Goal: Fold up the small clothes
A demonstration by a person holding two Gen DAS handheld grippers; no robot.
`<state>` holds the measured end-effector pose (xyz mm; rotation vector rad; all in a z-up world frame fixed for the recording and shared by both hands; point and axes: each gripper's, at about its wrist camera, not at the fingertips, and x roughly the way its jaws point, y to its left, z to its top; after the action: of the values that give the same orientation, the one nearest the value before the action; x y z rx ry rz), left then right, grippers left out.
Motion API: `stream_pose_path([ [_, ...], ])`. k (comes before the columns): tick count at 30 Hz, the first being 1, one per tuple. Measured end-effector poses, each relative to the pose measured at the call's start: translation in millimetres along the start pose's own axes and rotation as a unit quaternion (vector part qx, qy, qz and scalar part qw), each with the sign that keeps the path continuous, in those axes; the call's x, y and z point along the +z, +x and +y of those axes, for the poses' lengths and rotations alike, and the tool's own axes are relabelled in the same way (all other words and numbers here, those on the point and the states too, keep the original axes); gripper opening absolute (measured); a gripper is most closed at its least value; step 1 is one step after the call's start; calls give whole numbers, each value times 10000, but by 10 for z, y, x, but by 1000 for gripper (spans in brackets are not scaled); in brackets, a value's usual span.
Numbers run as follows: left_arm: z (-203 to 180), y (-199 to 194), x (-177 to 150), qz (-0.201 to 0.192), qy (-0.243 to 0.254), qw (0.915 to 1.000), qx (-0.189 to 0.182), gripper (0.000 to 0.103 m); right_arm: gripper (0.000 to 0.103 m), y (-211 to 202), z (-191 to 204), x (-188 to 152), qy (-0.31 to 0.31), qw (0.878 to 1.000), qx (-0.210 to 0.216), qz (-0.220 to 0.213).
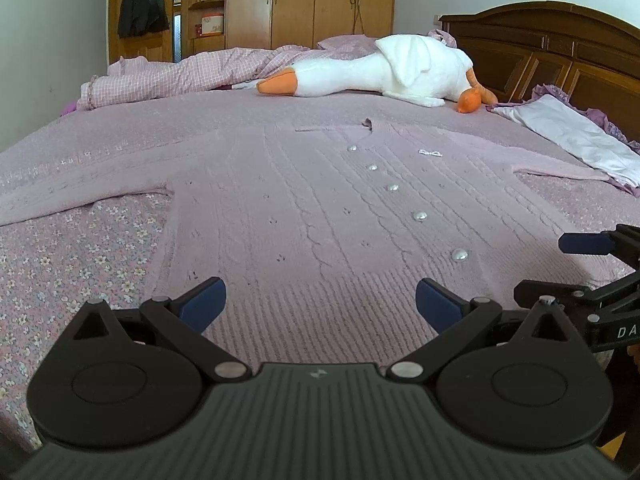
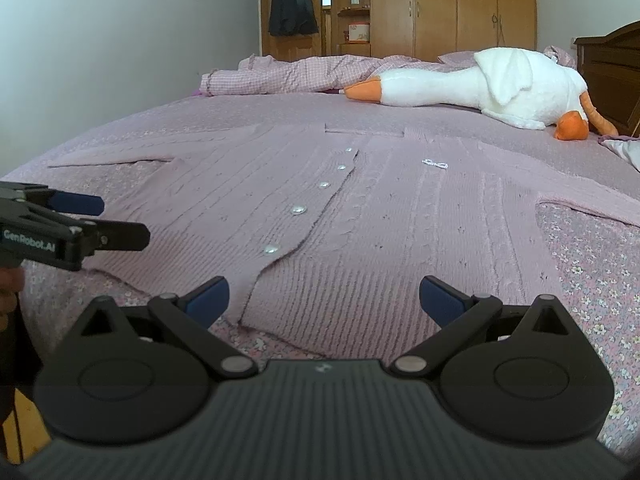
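Cardigan (image 1: 304,200), pink and cable-knit, lies flat and face up on the flowered bedspread (image 1: 60,264), both sleeves spread out to the sides and its row of pearly buttons (image 1: 420,216) running up the front. A small beaded bow (image 2: 435,164) sits on the chest beside the button row. The ribbed hem is nearest the cameras, and one front corner of it is slightly lifted and wrinkled.

Both tongs hang just above the hem, side by side. The left gripper (image 1: 320,304) has its blue pads wide apart and holds nothing. The right gripper (image 2: 324,300) is equally spread and empty.

Further up the bed lie a white toy goose (image 1: 400,68), a checked quilt (image 1: 180,72) and a pale cloth (image 1: 568,136) by the dark headboard (image 1: 560,48).
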<state>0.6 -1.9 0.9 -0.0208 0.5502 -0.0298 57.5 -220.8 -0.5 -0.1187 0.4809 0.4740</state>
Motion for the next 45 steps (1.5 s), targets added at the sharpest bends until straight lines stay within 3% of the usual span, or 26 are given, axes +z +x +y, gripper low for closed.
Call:
stream_pose_path([
  [35, -32, -13, -24, 20, 94, 9999, 53, 103, 103, 11, -90, 44, 214, 9997, 89, 80],
  [45, 20, -51, 8, -79, -73, 9999, 87, 103, 103, 22, -84, 34, 202, 9997, 88, 102],
])
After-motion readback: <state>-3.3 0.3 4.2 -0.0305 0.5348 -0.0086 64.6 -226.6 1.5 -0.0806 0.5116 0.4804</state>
